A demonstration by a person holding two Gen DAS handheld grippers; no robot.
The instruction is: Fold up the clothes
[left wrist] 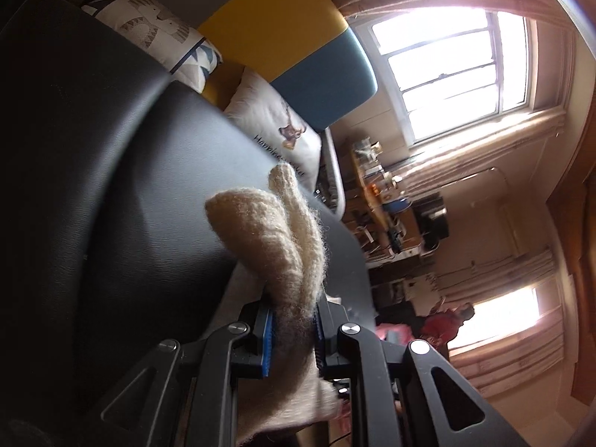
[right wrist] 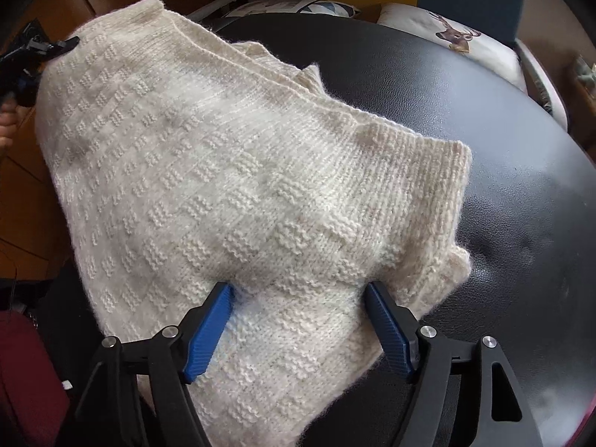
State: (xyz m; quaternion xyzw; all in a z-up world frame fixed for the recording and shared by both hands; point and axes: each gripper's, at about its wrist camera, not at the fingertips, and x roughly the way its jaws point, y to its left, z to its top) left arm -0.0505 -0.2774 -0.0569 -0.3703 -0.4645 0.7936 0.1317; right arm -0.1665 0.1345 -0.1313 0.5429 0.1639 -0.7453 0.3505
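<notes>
On blk table (right wrist: pixel 465 119) | L claw (left wrist: pixel 292 339) pinching sweater (right wrist: pixel 223 171) | R claw (right wrist: pixel 298 298) spread | pillow (left wrist: pixel 275 130) txt "Happiness"

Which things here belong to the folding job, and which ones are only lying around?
Part of the job:
- cream knit sweater, on the black leather surface
- left gripper, shut on a sweater fold
- right gripper, fingers open over the sweater

Just lying about:
- deer-print pillow
- cat-print pillow
- cluttered desk
</notes>
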